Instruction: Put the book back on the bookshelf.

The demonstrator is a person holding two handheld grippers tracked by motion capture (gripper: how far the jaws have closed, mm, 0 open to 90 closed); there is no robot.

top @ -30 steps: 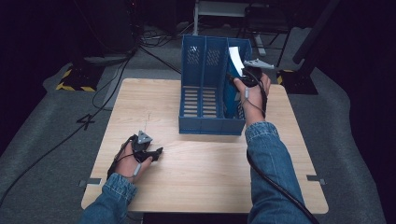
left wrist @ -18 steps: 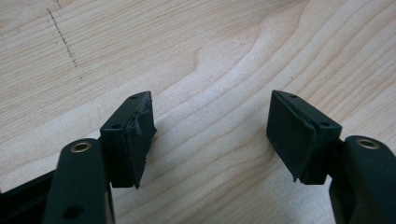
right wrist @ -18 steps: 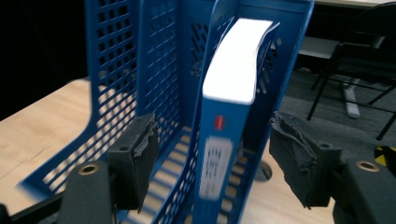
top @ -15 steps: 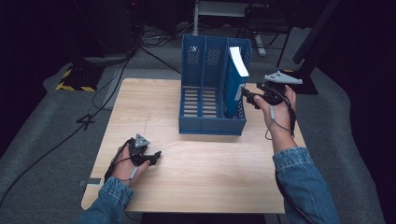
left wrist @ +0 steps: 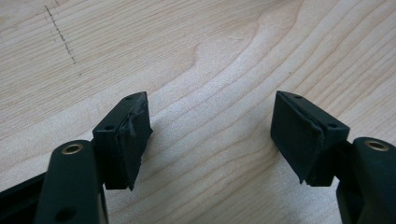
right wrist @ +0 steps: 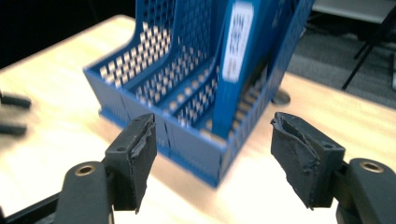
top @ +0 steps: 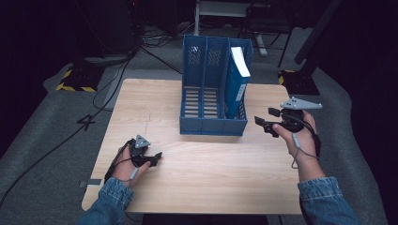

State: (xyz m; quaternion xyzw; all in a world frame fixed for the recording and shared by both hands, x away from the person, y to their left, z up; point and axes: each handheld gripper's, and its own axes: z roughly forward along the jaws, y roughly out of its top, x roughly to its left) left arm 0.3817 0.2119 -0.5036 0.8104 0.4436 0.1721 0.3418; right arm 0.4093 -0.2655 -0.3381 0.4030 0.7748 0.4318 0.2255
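The right gripper (top: 268,122) hangs just right of the blue file rack (top: 213,84), jaws spread and holding nothing. A blue binder (top: 237,79) with a white label stands upright in the rack's rightmost slot, leaning slightly. The left gripper (top: 155,158) rests low on the wooden table (top: 211,178), well apart from the rack, jaws likewise spread and empty. A careless sweep of the right gripper toward the rack could likely knock its light plastic wall and shift it, or tip the binder.
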